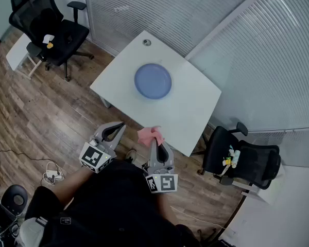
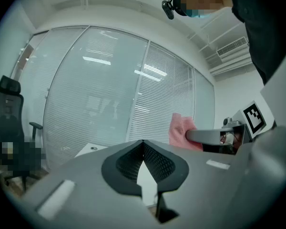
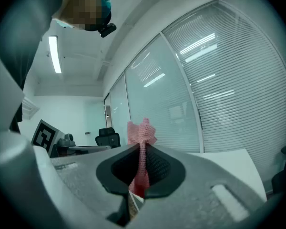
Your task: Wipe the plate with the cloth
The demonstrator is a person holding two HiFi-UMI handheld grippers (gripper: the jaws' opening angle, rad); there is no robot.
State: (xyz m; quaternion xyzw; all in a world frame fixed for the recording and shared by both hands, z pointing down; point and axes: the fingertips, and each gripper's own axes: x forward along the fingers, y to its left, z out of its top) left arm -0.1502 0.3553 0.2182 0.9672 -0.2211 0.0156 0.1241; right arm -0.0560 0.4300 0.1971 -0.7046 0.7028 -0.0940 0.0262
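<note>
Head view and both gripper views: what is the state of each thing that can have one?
Left hand-held gripper: shut, empty.
Right hand-held gripper: shut on the cloth.
Cloth: bunched, pinched between the jaws, off the table.
Plate: flat on the table, nothing on it, untouched.

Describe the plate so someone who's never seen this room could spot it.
Find the white square table beside the glass wall with blinds. Near its middle lies a round blue plate, far bigger than its only neighbour, a small grey disc at the far corner.
</note>
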